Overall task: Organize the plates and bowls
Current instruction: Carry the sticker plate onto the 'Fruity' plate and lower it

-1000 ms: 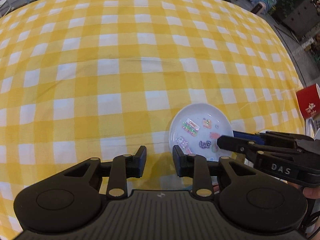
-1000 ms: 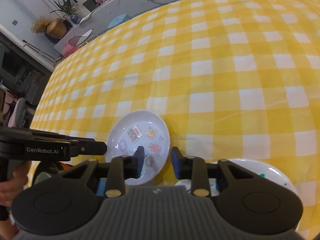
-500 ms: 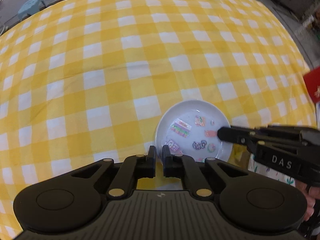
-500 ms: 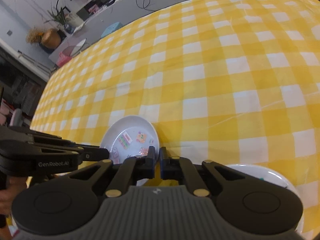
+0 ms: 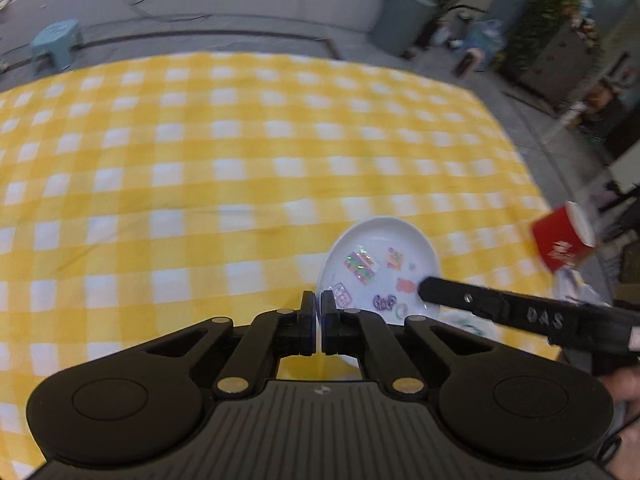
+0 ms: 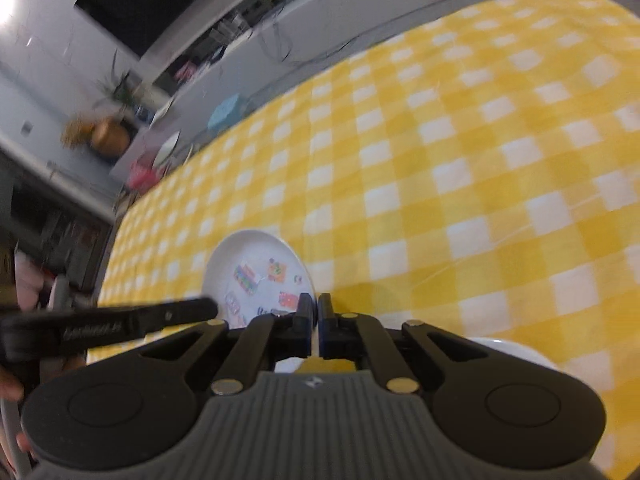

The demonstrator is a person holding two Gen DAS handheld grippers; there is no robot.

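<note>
Both jaws pinch opposite rims of one small white sticker-decorated plate (image 5: 380, 268): left gripper (image 5: 319, 316) on its near-left edge, right gripper (image 6: 318, 312) at lower centre of its own view. Beyond lies the yellow-checked counter (image 5: 200, 160); a red cup (image 5: 562, 240) sits at right.

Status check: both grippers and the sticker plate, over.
Left gripper shut on sticker plate near rim. Right gripper shut on its opposite rim. Plate tilted, apparently off the cloth. Second plate underneath; red cup at right.
</note>
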